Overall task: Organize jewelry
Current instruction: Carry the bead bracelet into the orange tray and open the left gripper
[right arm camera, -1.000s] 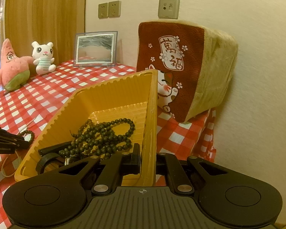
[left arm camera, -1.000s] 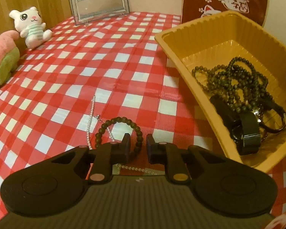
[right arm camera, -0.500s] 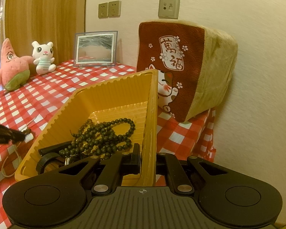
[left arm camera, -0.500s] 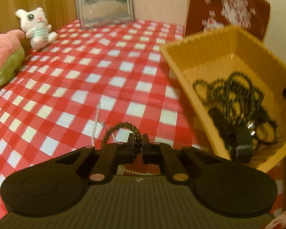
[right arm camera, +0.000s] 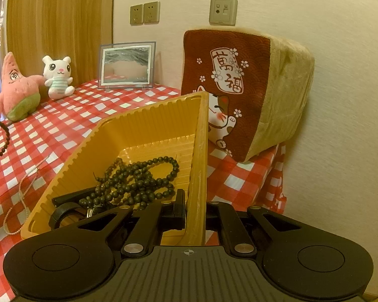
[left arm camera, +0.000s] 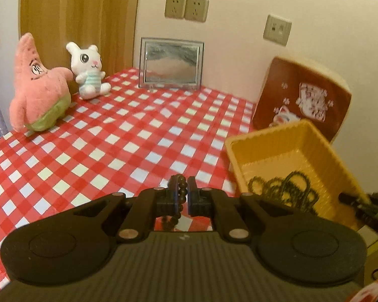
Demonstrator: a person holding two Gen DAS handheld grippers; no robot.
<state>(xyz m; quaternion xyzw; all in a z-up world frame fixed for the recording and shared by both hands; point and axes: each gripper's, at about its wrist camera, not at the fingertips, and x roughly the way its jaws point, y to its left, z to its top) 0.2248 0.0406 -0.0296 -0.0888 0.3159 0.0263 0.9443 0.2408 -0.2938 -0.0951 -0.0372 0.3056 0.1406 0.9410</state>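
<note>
The left gripper (left arm camera: 181, 188) pinches a bead bracelet (left arm camera: 180, 201) above open cloth beside the yellow tray (left arm camera: 322, 146). The right gripper (right arm camera: 195, 209) clamps that tray's wall. Only its view shows the pearl chain (right arm camera: 20, 196).

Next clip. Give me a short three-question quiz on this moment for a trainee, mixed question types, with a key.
1. True or false: the left hand-held gripper is shut on a dark bead bracelet.
2. Which part of the yellow tray does the right hand-held gripper pinch? A) its side wall B) its floor C) nothing
3. Fill in: the pearl necklace lies on the ______, outside the tray.

Key
1. True; the bracelet hangs between the pads, clear of the checked tablecloth.
2. A
3. tablecloth
</note>
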